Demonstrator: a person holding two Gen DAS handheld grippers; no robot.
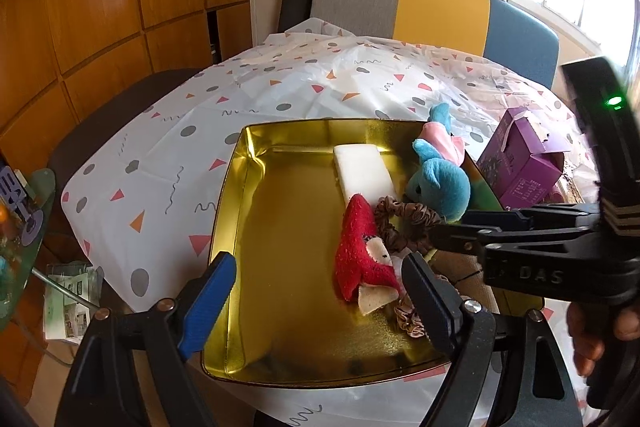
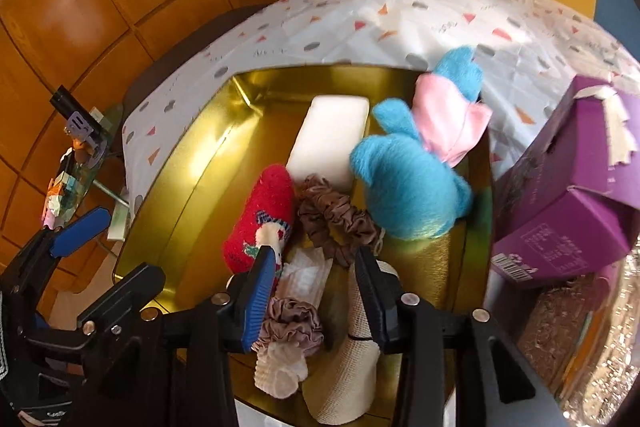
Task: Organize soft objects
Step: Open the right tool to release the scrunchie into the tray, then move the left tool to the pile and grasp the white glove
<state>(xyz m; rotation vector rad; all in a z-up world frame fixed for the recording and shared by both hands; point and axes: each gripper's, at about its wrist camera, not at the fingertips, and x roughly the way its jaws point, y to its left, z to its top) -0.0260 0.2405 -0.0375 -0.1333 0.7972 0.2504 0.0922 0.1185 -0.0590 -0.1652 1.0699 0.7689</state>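
Note:
A gold metal tray (image 1: 240,187) lies on the patterned tablecloth. Along its right side it holds a white sponge block (image 1: 362,171), a red sock (image 1: 360,251), a brown scrunchie (image 1: 404,223) and a blue plush toy (image 1: 436,183) in a pink dress. My left gripper (image 1: 320,291) stands open over the tray's bare near part, touching nothing. My right gripper (image 2: 316,287) hangs low over the tray's near right corner, jaws parted. Below its gap lie a mauve scrunchie (image 2: 292,323) and a white ribbed cloth (image 2: 308,275), neither pressed by the pads. A beige roll (image 2: 352,367) lies beside its right finger.
A torn purple carton (image 2: 568,187) stands just right of the tray. A chair with grey, yellow and blue panels (image 1: 400,3) is at the table's far side. A small glass side table (image 1: 20,211) with clutter sits low on the left. A hand (image 1: 588,339) holds the right gripper.

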